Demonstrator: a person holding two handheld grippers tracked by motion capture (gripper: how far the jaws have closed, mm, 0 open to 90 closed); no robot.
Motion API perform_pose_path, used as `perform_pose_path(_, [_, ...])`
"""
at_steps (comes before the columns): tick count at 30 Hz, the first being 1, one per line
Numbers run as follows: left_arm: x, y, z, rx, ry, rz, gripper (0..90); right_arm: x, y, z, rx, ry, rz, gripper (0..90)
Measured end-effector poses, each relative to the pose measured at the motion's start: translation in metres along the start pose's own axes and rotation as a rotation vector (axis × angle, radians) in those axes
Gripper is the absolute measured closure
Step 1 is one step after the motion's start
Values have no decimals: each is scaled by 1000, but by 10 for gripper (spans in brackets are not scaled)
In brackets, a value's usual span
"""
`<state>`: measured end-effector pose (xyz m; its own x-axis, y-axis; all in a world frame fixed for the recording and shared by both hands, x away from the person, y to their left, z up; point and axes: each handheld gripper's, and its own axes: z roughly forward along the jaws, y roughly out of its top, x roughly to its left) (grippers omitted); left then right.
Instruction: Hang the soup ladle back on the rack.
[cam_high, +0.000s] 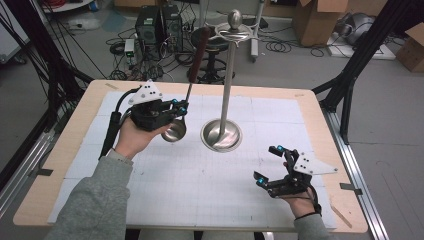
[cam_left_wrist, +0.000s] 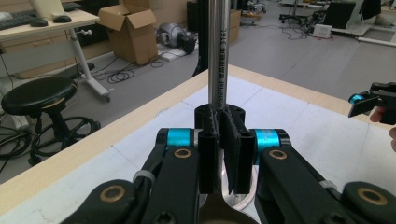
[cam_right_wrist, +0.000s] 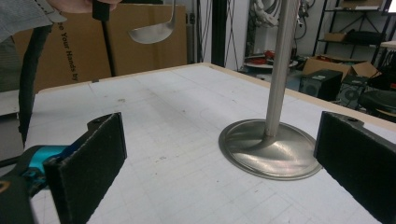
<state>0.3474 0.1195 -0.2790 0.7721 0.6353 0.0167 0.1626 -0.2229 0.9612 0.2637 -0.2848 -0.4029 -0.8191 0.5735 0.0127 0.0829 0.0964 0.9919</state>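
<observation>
In the high view the left gripper (cam_high: 181, 111) sits at centre left, its jaws clamped on the thin metal shaft of a ladle (cam_high: 174, 130). The ladle's bowl hangs just below the gripper, above the white mat (cam_high: 200, 195), and its dark handle rises toward the top centre of the frame. In the left gripper view the pads (cam_left_wrist: 208, 158) press together on the shaft (cam_left_wrist: 217, 56), which runs straight up the middle.

Just right of the ladle stands a steel stand (cam_high: 221, 135), a round base with a tall pole. The right gripper (cam_high: 267, 165) lies at lower right, jaws wide apart and holding nothing. In the right gripper view the stand's base (cam_right_wrist: 271, 151) lies between its two pads (cam_right_wrist: 93, 158), farther off.
</observation>
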Motion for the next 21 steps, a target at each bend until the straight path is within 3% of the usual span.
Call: perform_pose_path(21, [1, 2, 10, 26, -5, 5, 844, 0, 0, -1, -6, -2, 0, 14])
